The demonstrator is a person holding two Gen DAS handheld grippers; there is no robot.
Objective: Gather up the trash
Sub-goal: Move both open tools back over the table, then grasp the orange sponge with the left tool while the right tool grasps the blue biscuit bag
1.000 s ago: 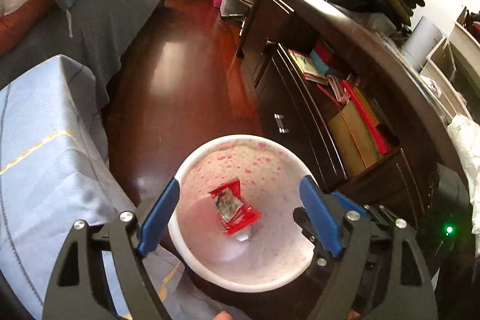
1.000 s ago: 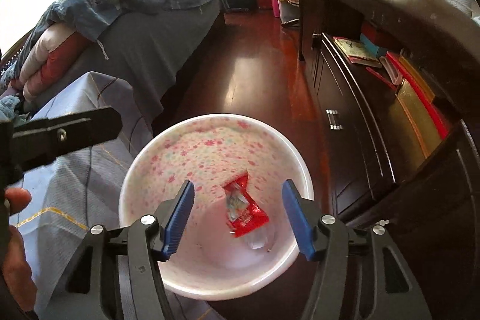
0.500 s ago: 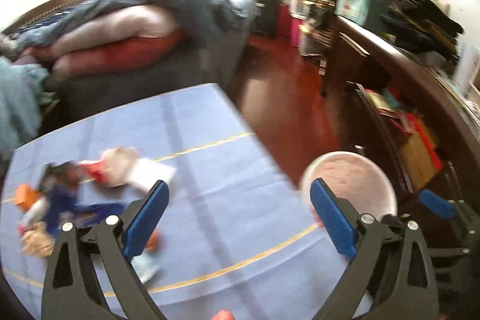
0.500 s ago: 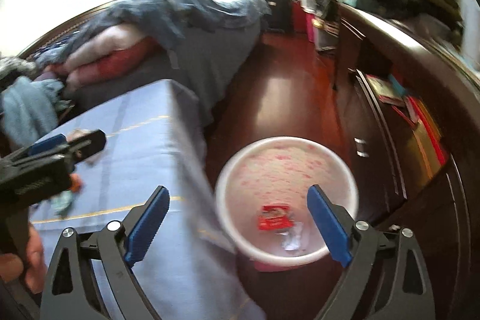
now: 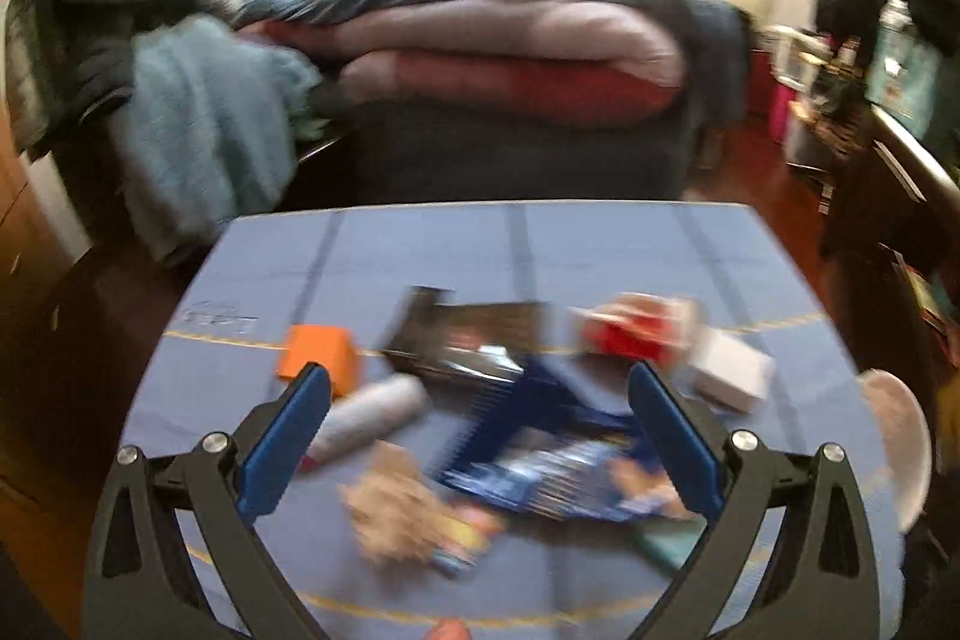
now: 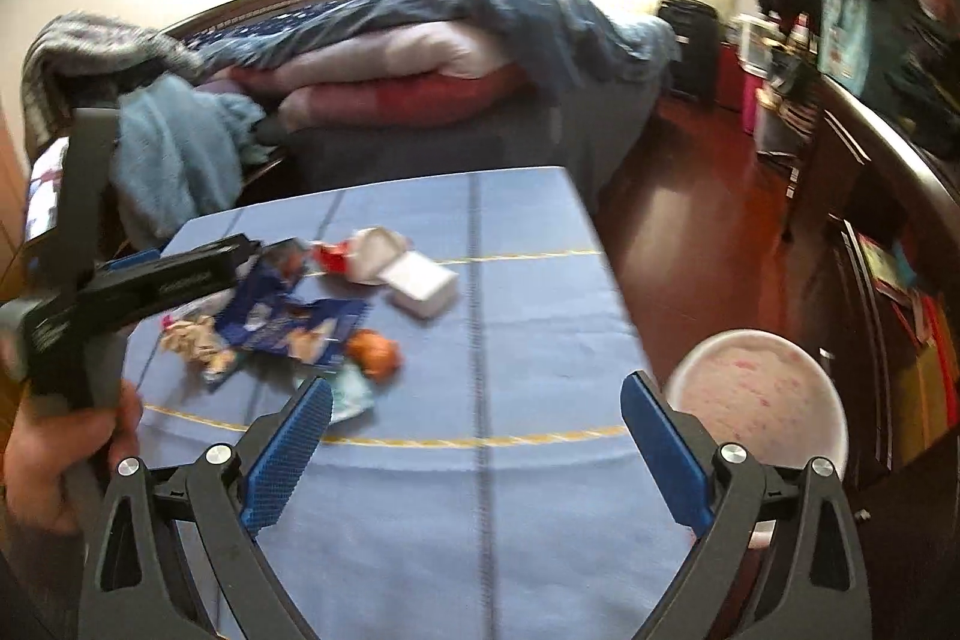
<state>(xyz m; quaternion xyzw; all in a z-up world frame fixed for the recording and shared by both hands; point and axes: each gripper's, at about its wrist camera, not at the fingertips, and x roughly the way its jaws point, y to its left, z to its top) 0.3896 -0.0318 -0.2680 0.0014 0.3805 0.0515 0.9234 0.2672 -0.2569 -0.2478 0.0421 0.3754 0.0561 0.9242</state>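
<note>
Both grippers swing away from the bin and back over the blue tablecloth, where the trash pile waits. A second ago both cameras looked straight down into the speckled bin at a red wrapper lying inside; now the left gripper faces the litter head-on, its blue jaws spread wide and holding nothing. The right gripper hangs over bare cloth near the table's front edge, jaws equally wide and empty, with the bin just off the table's right corner, on the floor side.

The pile, blurred by the swing, sits on the left half of the table: a blue snack bag in the middle, an orange box and a pale cylinder to its left, a red wrapper and a small white box to its right, crumpled tan scraps nearest the camera.

The turn suggests one drop is done and the next pick is starting. The left gripper looks best placed, with the blue bag framed between its jaws. Most of the trash is not yet collected.
</note>
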